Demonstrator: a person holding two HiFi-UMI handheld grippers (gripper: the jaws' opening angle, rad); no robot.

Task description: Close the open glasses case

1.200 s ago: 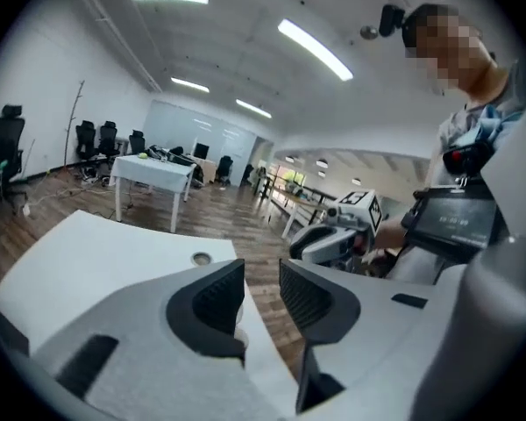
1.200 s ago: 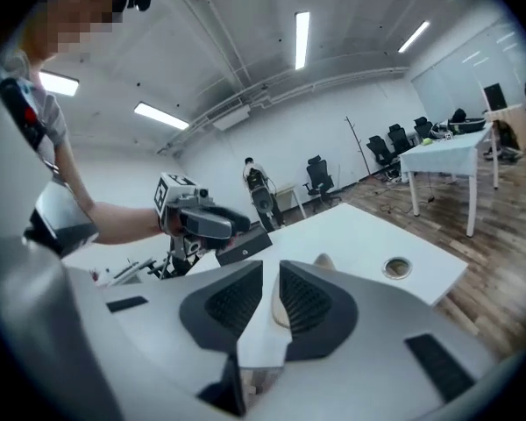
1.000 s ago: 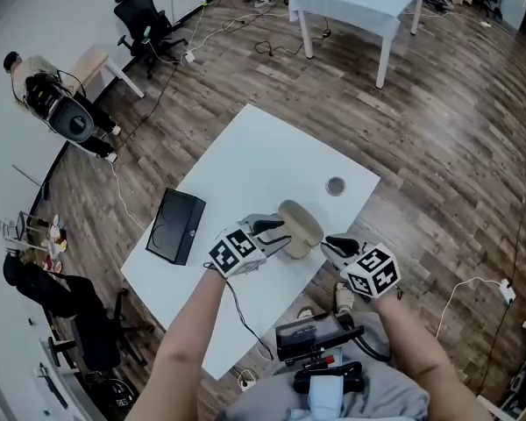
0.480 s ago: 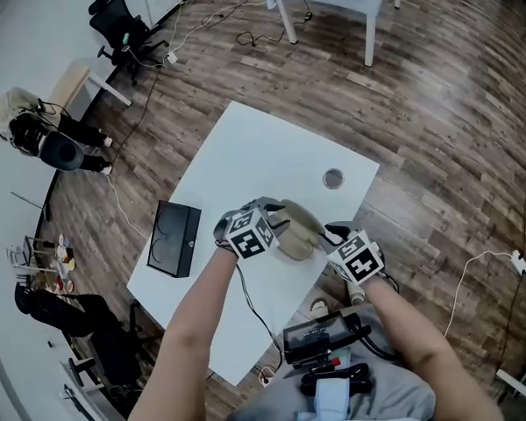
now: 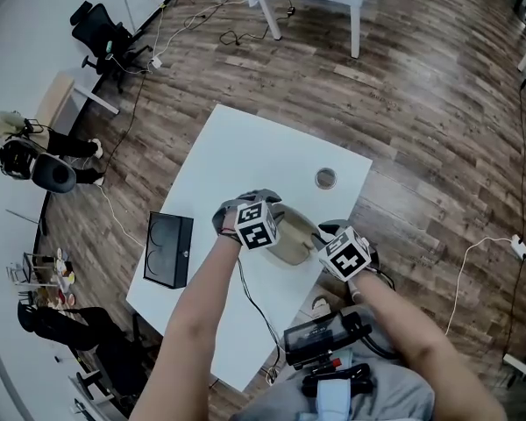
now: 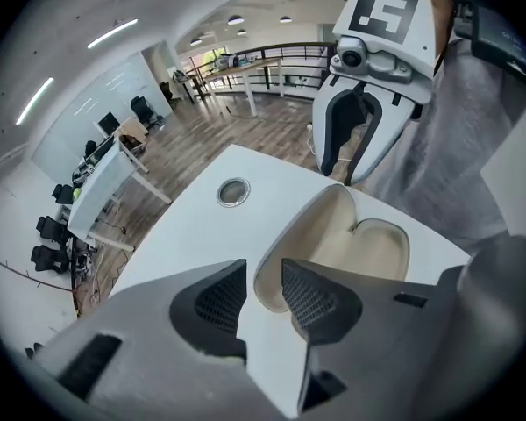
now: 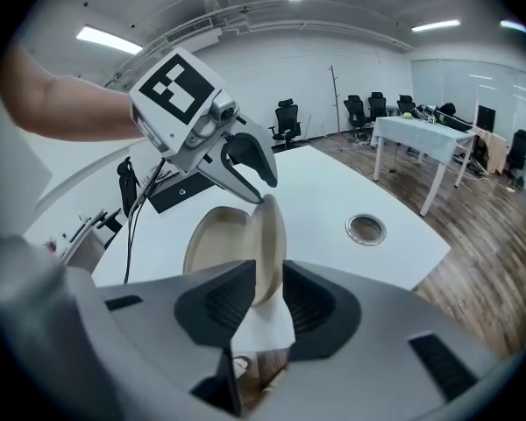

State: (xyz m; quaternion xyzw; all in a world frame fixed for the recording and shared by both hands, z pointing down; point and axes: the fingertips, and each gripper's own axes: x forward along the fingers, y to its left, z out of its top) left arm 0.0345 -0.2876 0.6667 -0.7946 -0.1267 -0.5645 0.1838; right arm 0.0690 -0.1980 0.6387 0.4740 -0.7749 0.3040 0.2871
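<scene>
Two right gripper (image 7: 266,277) jaws pinch the raised lid of the glasses case (image 7: 217,239). Left gripper (image 6: 263,289) jaws sit narrowly apart at the case's opposite end, holding nothing.

Glasses case (image 5: 294,239) at table (image 5: 245,156) near edge; box (image 5: 168,249) left, grommet (image 5: 325,178) behind.
</scene>
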